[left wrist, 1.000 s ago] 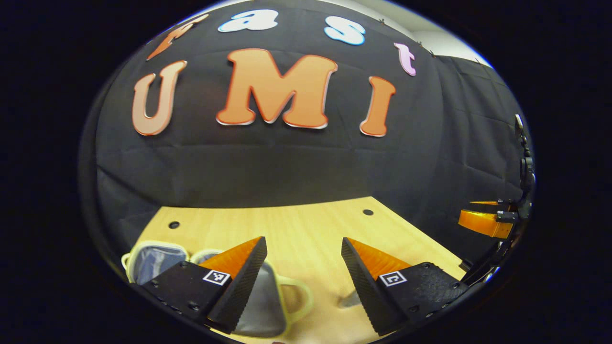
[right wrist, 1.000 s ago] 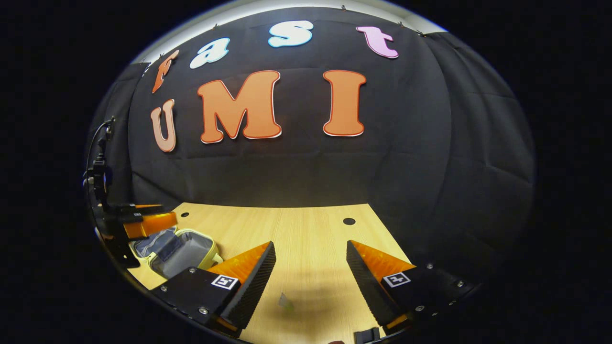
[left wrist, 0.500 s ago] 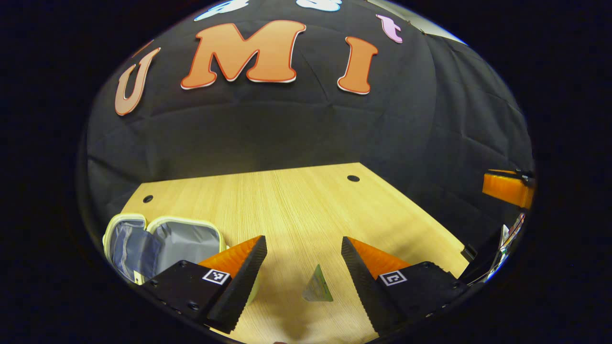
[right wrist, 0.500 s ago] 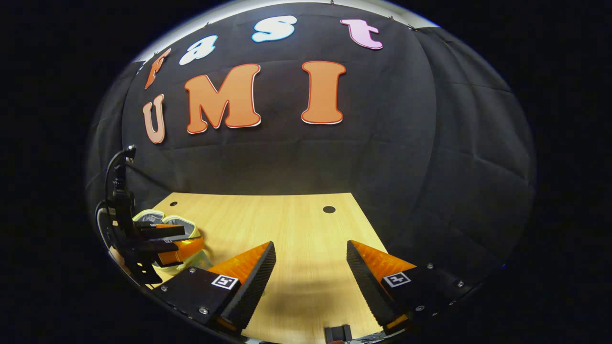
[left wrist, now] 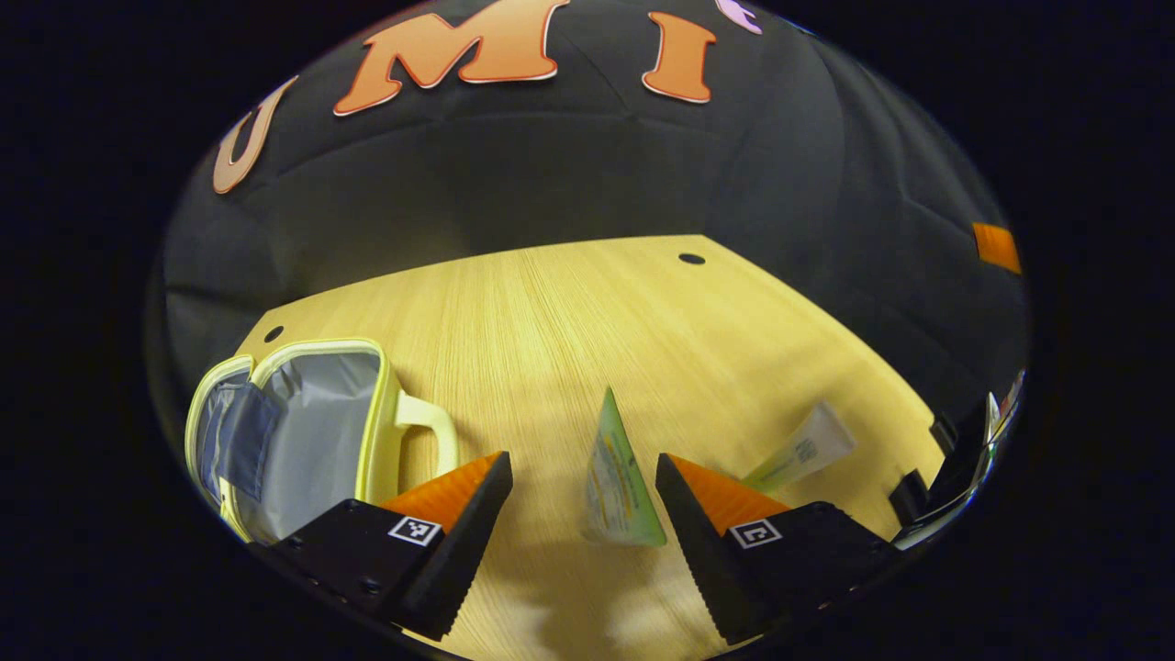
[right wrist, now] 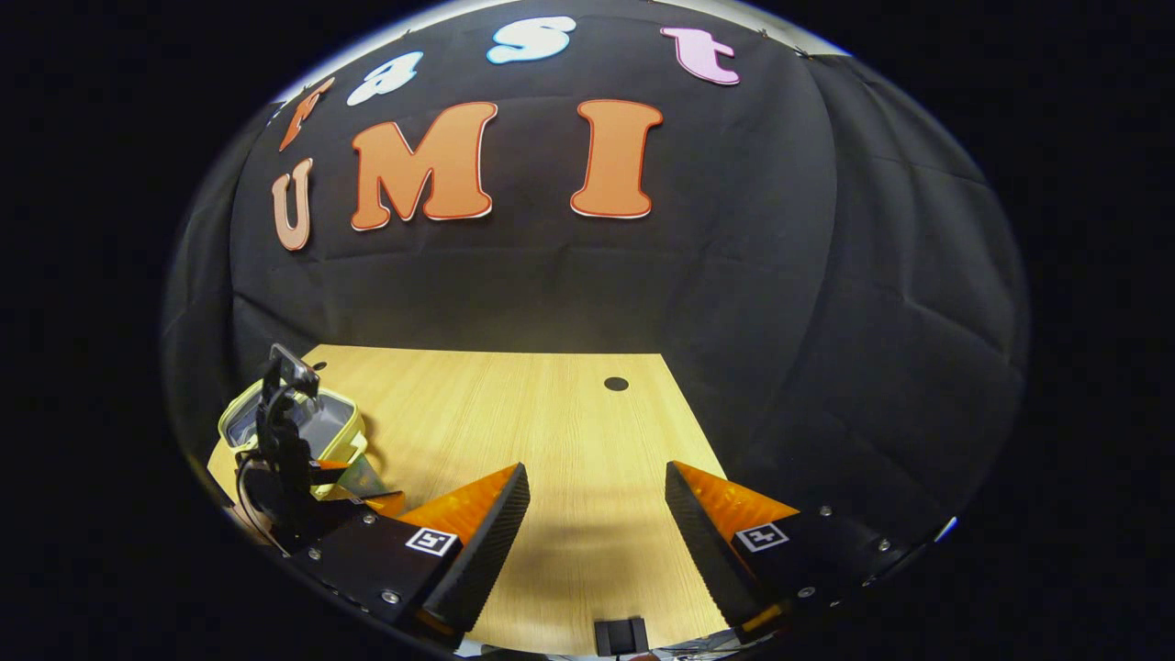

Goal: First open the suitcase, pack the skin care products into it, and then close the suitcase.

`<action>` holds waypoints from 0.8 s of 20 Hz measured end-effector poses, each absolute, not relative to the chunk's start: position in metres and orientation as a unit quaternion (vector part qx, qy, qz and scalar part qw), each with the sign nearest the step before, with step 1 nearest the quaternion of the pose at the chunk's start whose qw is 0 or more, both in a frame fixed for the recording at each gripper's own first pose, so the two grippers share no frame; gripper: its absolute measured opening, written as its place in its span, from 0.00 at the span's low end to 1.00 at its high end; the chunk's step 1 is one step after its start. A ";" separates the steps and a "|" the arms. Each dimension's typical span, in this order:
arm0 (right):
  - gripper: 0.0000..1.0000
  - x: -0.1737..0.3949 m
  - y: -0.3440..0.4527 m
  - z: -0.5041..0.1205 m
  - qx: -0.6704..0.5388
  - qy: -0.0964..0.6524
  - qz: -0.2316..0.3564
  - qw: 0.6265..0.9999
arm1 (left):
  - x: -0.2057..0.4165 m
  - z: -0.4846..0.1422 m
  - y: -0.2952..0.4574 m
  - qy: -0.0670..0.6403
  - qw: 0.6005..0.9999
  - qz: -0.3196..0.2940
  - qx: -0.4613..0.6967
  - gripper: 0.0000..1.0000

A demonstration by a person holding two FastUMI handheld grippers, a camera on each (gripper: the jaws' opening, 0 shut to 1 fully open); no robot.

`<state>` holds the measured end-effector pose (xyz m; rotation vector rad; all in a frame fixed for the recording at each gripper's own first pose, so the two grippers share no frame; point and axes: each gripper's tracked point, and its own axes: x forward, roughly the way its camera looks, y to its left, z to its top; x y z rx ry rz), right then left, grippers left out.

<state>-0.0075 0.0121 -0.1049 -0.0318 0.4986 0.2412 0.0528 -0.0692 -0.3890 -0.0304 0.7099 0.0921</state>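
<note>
Left gripper (left wrist: pixel 580 496) jaws spread around green flat sachet (left wrist: pixel 617 477) on wooden table (left wrist: pixel 569 312); pale-yellow fabric suitcase (left wrist: pixel 303 431) open nearby. Right gripper (right wrist: pixel 595 514) spread, empty. Risk: thin sachet slipping when pinched.

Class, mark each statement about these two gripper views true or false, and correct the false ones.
1. The suitcase lies open on the table. True.
2. The green tube is clamped by the left hand-held gripper. False: it lies on the table between the open fingers, which do not press on it.
3. A white tube lies to the right of the green tube in the left gripper view. True.
4. The right hand-held gripper holds a tube. False: its fingers are open with bare table between them.
5. The green tube is already inside the suitcase. False: it lies on the table outside it.
</note>
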 end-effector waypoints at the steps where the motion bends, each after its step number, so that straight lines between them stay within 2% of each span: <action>1: 0.95 -0.008 0.013 -0.106 -0.017 0.248 0.120 0.961 | 0.053 -0.395 -0.070 0.351 0.935 0.044 -0.012 0.98; 2: 0.95 -0.007 0.013 -0.106 -0.018 0.249 0.120 0.961 | 0.054 -0.400 -0.072 0.353 0.935 0.040 -0.011 0.97; 6: 0.94 -0.008 0.016 -0.107 -0.022 0.250 0.122 0.960 | 0.056 -0.410 -0.075 0.355 0.934 0.037 -0.004 0.41; 8: 0.94 -0.007 0.018 -0.109 -0.022 0.250 0.123 0.960 | 0.054 -0.410 -0.074 0.366 0.930 0.032 -0.001 0.41; 9: 0.95 -0.008 0.020 -0.109 -0.019 0.249 0.125 0.960 | 0.050 -0.410 -0.076 0.374 0.927 0.027 -0.009 0.32; 13: 0.94 -0.009 0.041 -0.108 -0.001 0.244 0.146 0.959 | 0.031 -0.386 -0.069 0.381 0.923 0.023 -0.041 0.34; 16: 0.95 -0.019 0.074 -0.122 0.019 0.258 0.192 0.947 | 0.015 -0.358 -0.063 0.378 0.923 0.023 -0.065 0.34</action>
